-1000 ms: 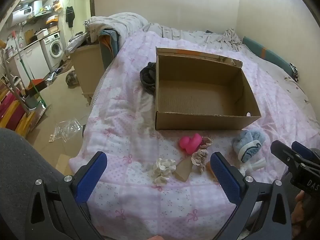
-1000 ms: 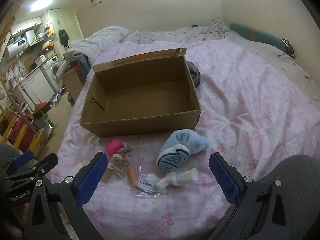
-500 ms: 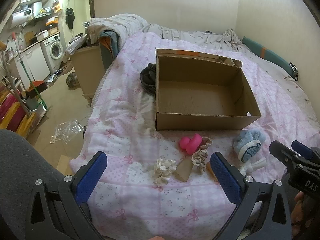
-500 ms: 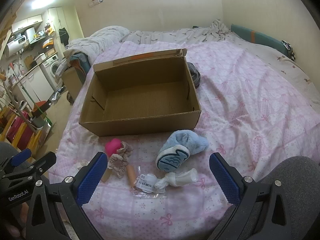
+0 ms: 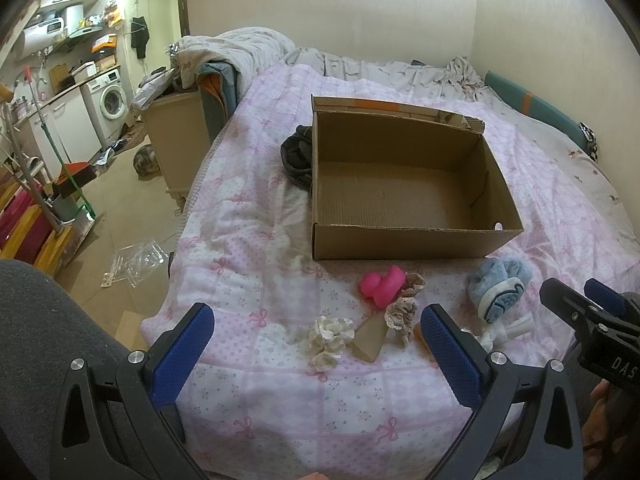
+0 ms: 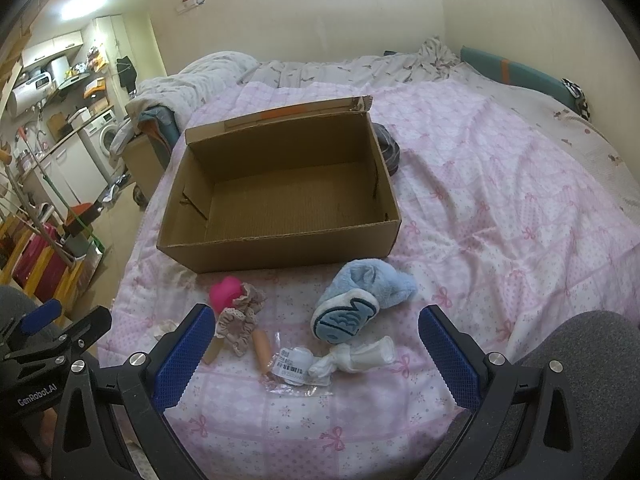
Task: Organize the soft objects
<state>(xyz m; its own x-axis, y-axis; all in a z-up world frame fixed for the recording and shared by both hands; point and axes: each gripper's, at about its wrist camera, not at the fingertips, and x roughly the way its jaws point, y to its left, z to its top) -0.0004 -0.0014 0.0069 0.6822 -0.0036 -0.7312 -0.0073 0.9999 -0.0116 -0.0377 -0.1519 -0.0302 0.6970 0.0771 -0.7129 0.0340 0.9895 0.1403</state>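
— While both tools hang over the near edge of the bed (image 5: 248, 208), how do their jaws stand?
— Wide apart, both of them. The left gripper (image 5: 316, 344) holds nothing, and the right gripper (image 6: 316, 340) holds nothing either.
— Where are the soft things?
— All on the pink quilt, in front of the box (image 6: 280, 236), none inside it. The box stands open-topped in the middle of the bed.
— Name them.
— A pink toy (image 5: 380, 286) lies just before the box wall, with a beige scrunchie (image 5: 402, 318) touching it on the near side. A white scrunchie (image 5: 328, 338) sits left of that, beside a brown card piece (image 5: 370, 340). A blue slipper (image 6: 360, 300) lies on its side to the right, sole facing the cameras. Nearest the right tool is a white sock (image 6: 356, 360), next to a labelled packet (image 6: 290, 364).
— Anything behind the box?
— A dark bundle of cloth (image 5: 298, 156), touching its far left corner.
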